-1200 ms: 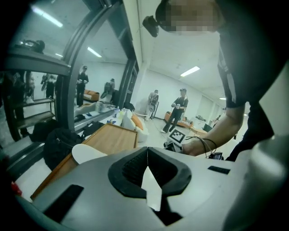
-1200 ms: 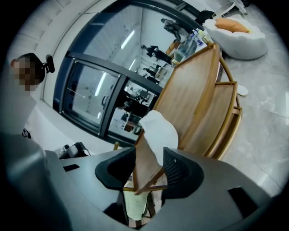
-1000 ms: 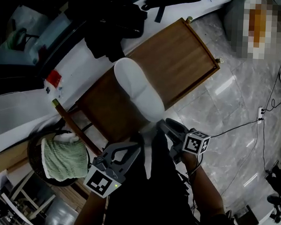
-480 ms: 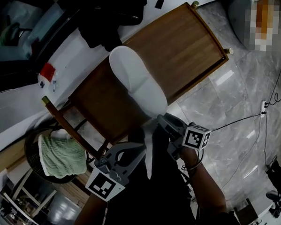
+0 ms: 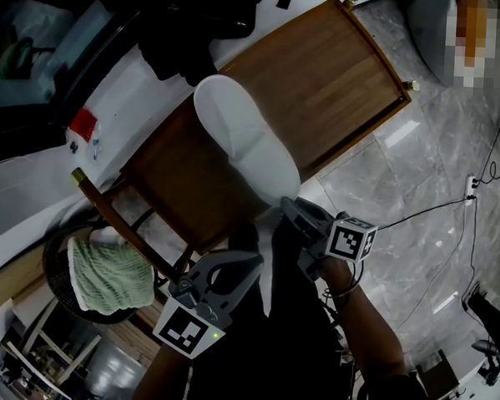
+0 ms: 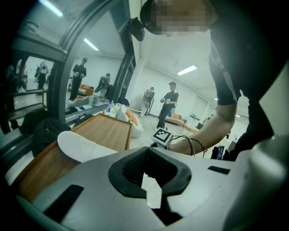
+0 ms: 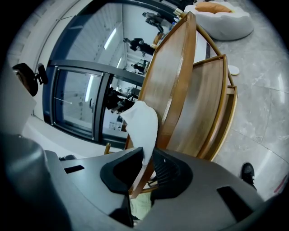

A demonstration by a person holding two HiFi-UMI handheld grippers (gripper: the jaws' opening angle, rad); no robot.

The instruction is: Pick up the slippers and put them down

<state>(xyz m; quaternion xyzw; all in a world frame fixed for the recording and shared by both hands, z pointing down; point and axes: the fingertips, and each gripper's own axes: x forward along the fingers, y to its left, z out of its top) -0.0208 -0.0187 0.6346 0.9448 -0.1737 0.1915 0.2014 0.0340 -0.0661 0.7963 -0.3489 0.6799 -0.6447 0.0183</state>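
1. Slipper (image 5: 240, 140) lies on the chair (image 5: 340, 74), its heel between the fingers.
2. Right gripper (image 7: 145, 164) has just closed narrow on the heel edge; left gripper (image 6: 148, 176) pinches too.
3. It looks light and floppy, so hold the sole rim.

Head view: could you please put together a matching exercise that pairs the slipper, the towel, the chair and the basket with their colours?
Things:
1. slipper
2. towel
3. chair
4. basket

Colours:
A. brown wood
B. dark, nearly black
C. white
D. green

Pairs: 1-C, 2-D, 3-A, 4-B
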